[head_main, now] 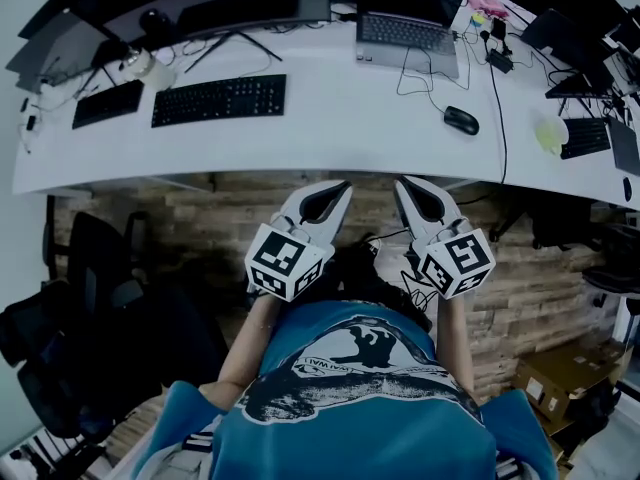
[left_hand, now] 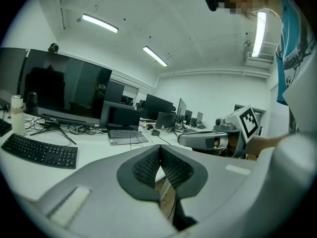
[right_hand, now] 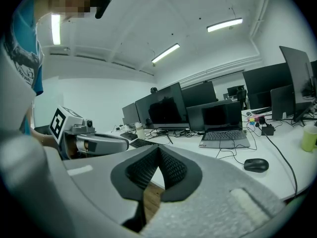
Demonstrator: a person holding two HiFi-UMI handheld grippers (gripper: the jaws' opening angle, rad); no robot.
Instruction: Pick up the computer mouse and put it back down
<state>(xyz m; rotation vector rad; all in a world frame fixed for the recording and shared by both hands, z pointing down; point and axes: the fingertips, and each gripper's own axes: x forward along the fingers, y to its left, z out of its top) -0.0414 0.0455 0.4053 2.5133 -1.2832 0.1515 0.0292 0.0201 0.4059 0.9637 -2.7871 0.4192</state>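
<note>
A long white desk [head_main: 330, 118] holds a wide black keyboard [head_main: 219, 99], with a smaller keyboard [head_main: 107, 103] just beside it on the left. Behind them stands a big dark screen [head_main: 220, 8], and an open laptop [head_main: 408, 28] sits to the right. A black mouse [head_main: 461, 120] lies in front of the laptop, and farther right a yellow-green cup [head_main: 549, 135] stands just beside a third keyboard [head_main: 585, 138].

"What's sitting on that table [head_main: 330, 118]?"

"A black keyboard [head_main: 219, 99] left of middle, with a smaller keyboard [head_main: 107, 103] just beside it, further left. A wide monitor [head_main: 215, 3] stands behind them. To its right there's an open laptop [head_main: 408, 28], and a black cable [head_main: 497, 108] runs down over the front edge."

"And lower down?"

"Wood-plank floor [head_main: 200, 218], a black office chair [head_main: 100, 268] at the left and a cardboard box [head_main: 560, 373] at the right."
</note>
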